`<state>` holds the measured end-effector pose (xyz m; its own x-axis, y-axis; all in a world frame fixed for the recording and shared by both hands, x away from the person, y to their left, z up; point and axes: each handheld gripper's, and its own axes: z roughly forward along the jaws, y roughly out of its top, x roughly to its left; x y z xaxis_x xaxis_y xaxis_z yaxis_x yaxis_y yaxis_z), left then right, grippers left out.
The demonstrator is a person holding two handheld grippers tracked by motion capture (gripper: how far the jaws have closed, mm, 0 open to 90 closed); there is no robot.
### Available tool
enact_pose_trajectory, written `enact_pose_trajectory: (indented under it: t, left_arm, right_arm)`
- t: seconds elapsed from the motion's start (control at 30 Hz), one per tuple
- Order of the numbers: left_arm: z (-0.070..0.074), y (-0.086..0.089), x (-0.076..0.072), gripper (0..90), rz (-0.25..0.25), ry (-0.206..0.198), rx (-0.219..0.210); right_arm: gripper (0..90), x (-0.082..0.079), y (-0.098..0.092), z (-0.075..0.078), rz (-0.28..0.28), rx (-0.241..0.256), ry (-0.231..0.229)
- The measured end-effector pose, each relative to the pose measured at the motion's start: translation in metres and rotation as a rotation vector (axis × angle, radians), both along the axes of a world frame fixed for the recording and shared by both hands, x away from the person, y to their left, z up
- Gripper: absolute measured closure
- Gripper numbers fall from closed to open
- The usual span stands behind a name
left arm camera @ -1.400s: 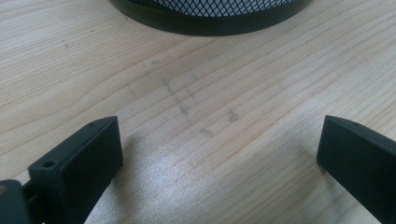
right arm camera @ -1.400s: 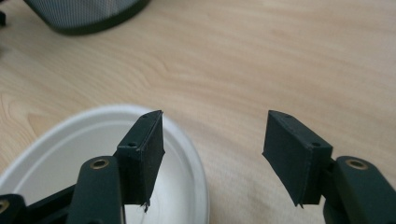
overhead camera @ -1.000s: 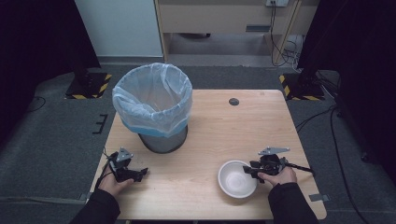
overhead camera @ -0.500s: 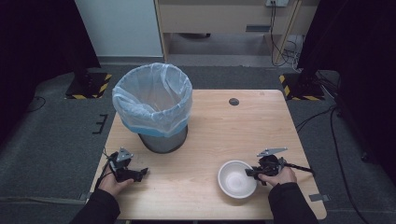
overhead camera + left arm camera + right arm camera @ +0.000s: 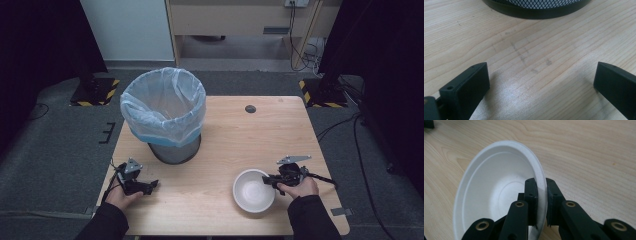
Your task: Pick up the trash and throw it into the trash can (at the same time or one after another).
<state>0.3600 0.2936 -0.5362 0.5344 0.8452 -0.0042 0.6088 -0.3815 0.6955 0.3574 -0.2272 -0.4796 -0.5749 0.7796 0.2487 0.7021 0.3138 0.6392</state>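
A white paper bowl sits near the front right of the wooden table. My right gripper is shut on the bowl's right rim; in the right gripper view the rim of the bowl is pinched between the two black jaws of the right gripper. My left gripper rests low at the front left of the table. It stands open in the left gripper view, with bare wood between its jaws.
A mesh waste bin lined with a pale blue bag stands at the table's left, just beyond the left gripper; its dark base shows in the left gripper view. A small dark disc lies at the far side.
The right gripper has settled on the bowl's rim with a very small shift. The left gripper has not moved.
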Motion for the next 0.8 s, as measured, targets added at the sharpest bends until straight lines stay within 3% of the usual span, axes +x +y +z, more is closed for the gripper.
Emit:
enact_pose_trajectory:
  t: [0.33, 0.8]
  left_arm:
    - [0.0, 0.0, 0.0, 0.0, 0.001, -0.001, 0.0]
    - [0.0, 0.0, 0.0, 0.0, 0.0, 0.0, 0.001]
  right_arm:
    - [83.4, 0.0, -0.005, 0.018, -0.078, 0.072, -0.105]
    - [83.4, -0.002, -0.019, 0.038, -0.213, 0.263, -0.267]
